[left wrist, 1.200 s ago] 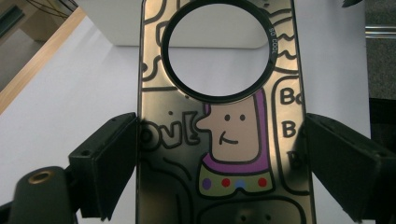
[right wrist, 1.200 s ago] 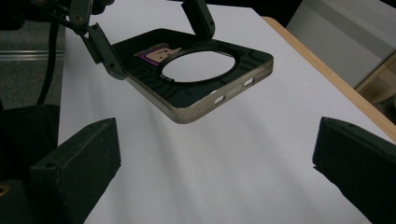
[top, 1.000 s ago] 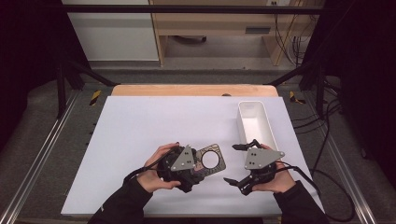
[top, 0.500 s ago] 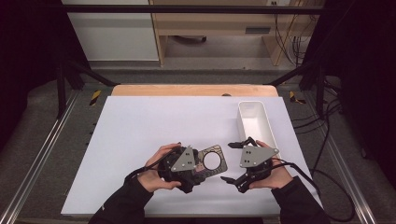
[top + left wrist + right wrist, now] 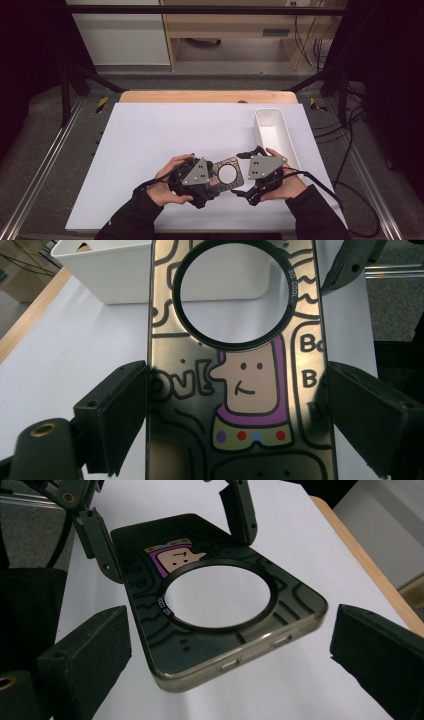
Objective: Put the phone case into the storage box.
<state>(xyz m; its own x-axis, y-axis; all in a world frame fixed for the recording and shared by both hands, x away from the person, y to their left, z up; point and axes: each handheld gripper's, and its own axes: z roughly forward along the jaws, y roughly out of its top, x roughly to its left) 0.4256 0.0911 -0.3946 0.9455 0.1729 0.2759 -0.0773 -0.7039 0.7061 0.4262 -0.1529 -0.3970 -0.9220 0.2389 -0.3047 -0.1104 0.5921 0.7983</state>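
Glossy cartoon-printed phone case with round cutout (image 5: 240, 375) pinched edgewise by left gripper (image 5: 207, 181), held level above white table (image 5: 150, 145). Right gripper (image 5: 245, 172) spread wide, angled toward case's free end, not touching.

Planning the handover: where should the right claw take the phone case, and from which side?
Take the phone case by its two long edges at the free end near the round cutout, coming in along its length from the end opposite the left claw. That claw already clamps the long edges at the cartoon-figure end. The case is thin and flat; the right claw is open and straddles the free end.
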